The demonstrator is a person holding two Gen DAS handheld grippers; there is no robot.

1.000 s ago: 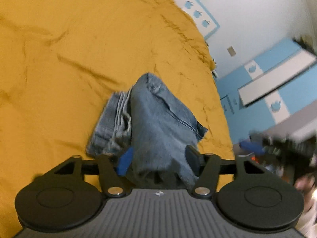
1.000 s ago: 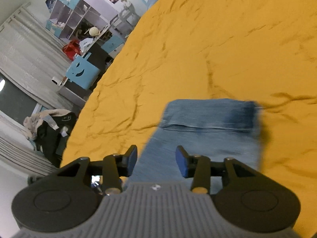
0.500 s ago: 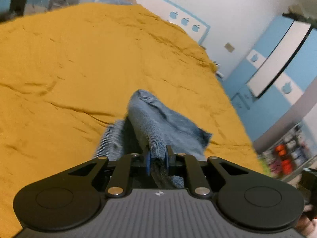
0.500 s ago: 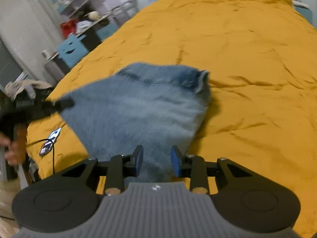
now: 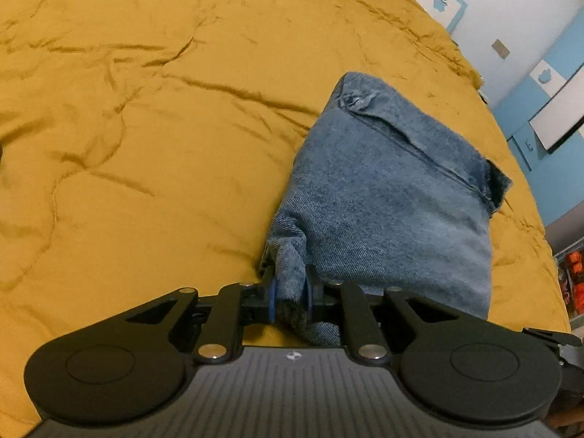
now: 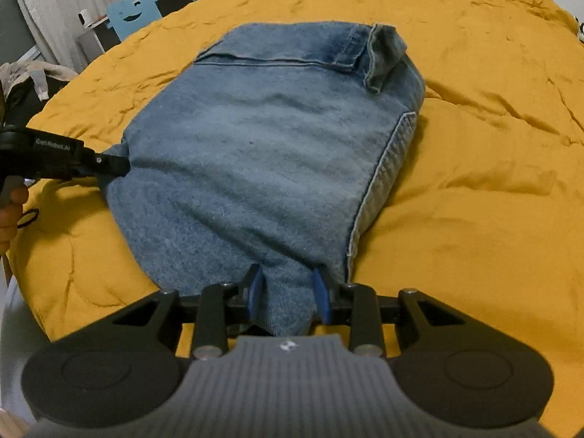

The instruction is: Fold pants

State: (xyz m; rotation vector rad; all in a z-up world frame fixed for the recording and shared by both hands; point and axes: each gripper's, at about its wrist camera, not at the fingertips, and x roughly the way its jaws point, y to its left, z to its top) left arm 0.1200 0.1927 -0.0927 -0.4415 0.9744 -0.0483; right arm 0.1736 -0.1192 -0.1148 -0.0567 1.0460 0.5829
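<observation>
While a folded pair of faded blue denim pants (image 6: 270, 153) is lying on a wrinkled mustard-yellow bedspread (image 5: 127, 127), two black hand-held grippers with blue finger pads are gripping its near end. Seen from the right wrist camera, the pants are sitting near the bed's left edge, forming a thick rectangular bundle with the waistband and a belt loop at the far end and a stitched side seam running down the right side.

The left gripper (image 5: 289, 294) is pinching a bunched corner of denim between its pads; its jaws are easing open slightly, yet the cloth is sitting pressed between them. From the right wrist camera, this same gripper is appearing as a black arm reaching in from the left edge of the bed, touching the bundle's left corner, with part of a person's hand (image 6: 9, 211) holding it.

The right gripper (image 6: 288, 297) is clamping a wider fold of denim at the near right corner of the bundle, both pads touching the fabric.

Beyond the bed, blue and white cupboard doors (image 5: 547, 109) are standing against a pale wall, and a blue chair back with a smiling face cutout (image 6: 133, 11) is standing beside a cluttered desk.
</observation>
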